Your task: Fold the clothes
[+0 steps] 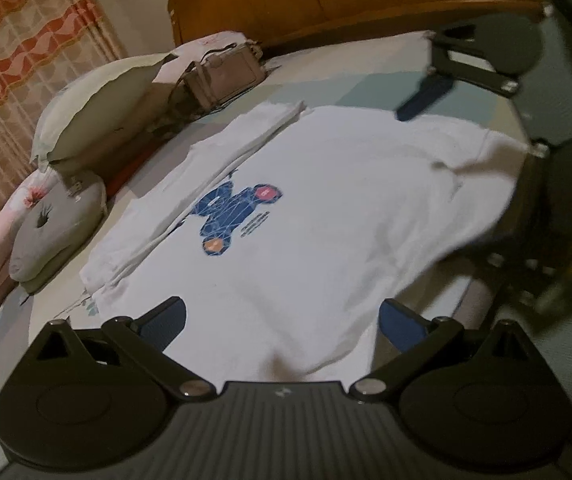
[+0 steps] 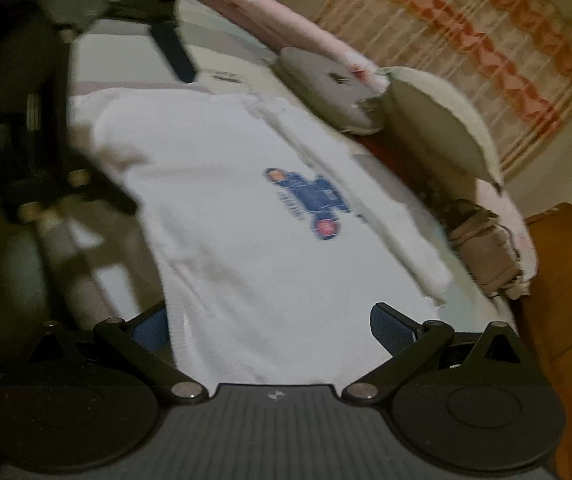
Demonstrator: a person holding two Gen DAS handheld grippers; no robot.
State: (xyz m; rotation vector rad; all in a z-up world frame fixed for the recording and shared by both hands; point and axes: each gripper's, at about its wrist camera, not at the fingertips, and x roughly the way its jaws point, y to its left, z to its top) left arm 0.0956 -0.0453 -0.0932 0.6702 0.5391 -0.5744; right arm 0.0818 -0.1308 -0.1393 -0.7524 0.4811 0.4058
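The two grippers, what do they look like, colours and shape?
Both match: the left gripper and right gripper have black bodies with ribbed centre plates bearing a small pale mark, round black discs either side, silver pivot pins, angled black linkage arms and blue textured finger pads.

Both grippers are matte black, the left gripper [image 1: 282, 322] and right gripper [image 2: 268, 326] alike. Blue ribbed pads [image 1: 400, 326] line the fingers, silver pivot screws sit behind them, and round black discs flank a ridged centre plate

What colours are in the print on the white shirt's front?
Mostly blue, with a red patch and an orange patch, on the shirt. The print shows best in the left wrist view.
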